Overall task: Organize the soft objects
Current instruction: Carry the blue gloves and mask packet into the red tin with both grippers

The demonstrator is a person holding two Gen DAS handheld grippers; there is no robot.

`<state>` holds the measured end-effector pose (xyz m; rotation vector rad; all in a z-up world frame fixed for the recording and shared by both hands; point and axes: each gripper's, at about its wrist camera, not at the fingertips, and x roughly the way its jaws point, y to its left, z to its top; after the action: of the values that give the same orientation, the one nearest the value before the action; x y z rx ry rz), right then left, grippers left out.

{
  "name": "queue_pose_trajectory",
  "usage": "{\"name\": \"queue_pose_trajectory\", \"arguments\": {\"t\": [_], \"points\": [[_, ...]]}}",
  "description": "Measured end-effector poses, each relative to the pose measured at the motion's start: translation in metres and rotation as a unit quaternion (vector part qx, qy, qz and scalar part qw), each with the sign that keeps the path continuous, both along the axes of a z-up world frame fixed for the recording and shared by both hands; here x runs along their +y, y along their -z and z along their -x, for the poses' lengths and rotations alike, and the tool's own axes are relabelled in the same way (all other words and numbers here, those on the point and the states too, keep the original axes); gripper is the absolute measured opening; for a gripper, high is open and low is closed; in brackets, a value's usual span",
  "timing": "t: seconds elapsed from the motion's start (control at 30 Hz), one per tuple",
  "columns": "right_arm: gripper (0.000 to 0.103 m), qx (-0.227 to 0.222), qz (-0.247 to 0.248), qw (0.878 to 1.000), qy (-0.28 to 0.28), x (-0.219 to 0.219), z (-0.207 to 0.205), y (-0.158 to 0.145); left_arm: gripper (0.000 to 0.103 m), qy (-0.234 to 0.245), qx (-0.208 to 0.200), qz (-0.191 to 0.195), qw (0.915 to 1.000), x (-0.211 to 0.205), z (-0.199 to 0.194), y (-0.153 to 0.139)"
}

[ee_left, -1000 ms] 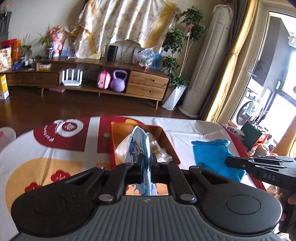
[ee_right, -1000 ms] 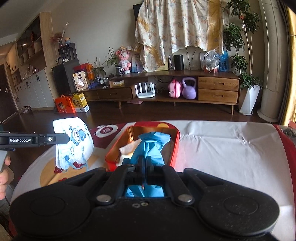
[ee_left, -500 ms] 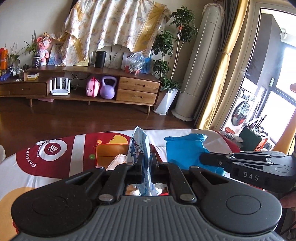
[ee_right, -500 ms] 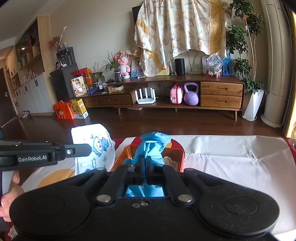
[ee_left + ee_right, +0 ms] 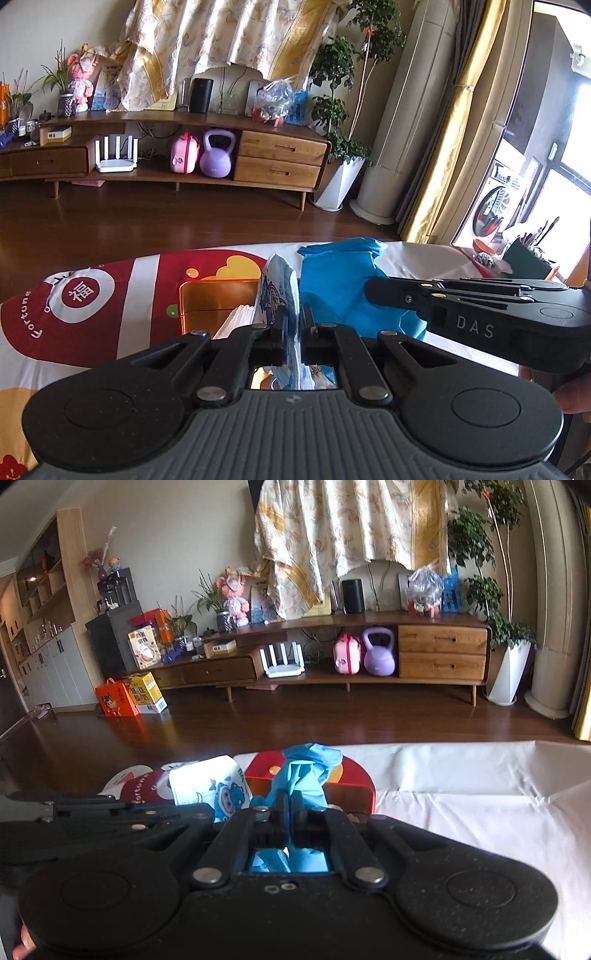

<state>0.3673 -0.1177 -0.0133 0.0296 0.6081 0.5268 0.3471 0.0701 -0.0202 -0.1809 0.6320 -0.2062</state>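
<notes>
Nearest the cameras, the left gripper (image 5: 293, 328) stays clamped on the white cartoon-print cloth (image 5: 279, 291) and the right gripper (image 5: 291, 810) on the blue cloth (image 5: 301, 775). Both have drawn back over the last second; the orange tray (image 5: 218, 295) now sits farther ahead, so the cloths look ready for laying out.

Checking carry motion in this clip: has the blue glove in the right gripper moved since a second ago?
Yes. The blue glove, pinched in the right gripper, has pulled back toward the table's near side: the orange tray, earlier largely visible beneath it, now barely shows.
</notes>
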Motion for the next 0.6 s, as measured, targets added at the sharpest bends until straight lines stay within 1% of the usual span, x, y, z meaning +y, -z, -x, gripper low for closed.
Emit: {"name": "queue_pose_trajectory", "arguments": {"t": [0.4, 0.6], "points": [[0.000, 0.037, 0.005, 0.999, 0.005, 0.008, -0.021, 0.041, 0.005, -0.010, 0.029, -0.003, 0.9995, 0.002, -0.030, 0.035], [0.000, 0.050, 0.010, 0.999, 0.001, 0.010, -0.026, 0.053, 0.006, -0.017, 0.049, -0.001, 0.9986, 0.001, -0.040, 0.051]]}}
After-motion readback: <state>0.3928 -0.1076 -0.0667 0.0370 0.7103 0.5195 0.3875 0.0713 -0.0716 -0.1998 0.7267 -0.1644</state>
